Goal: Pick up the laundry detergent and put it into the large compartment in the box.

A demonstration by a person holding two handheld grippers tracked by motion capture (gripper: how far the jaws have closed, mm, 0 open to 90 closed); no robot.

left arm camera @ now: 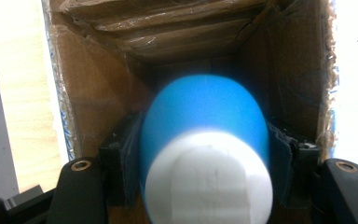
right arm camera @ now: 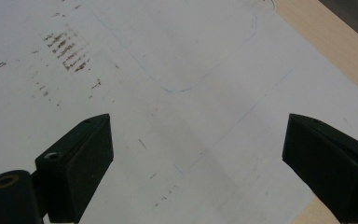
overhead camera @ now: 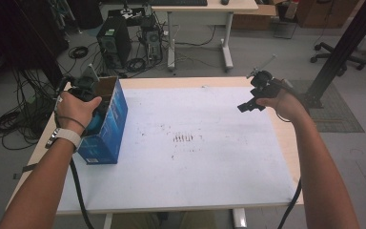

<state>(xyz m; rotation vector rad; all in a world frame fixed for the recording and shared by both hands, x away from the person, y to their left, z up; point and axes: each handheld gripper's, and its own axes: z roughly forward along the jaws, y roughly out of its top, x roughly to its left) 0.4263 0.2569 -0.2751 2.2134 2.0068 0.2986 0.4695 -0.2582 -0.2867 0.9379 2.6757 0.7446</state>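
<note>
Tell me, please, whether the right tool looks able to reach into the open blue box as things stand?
Probably not yet: the left tool holds a blue bottle in the blue box opening, blocking it. The right tool hangs open above the white mat across the table.

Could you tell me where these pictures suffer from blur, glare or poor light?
Left gripper view: the blue and white bottle is close and blurred, the box interior dim. Right gripper view: sharp, evenly lit. High view: dark at top left, table bright.
</note>
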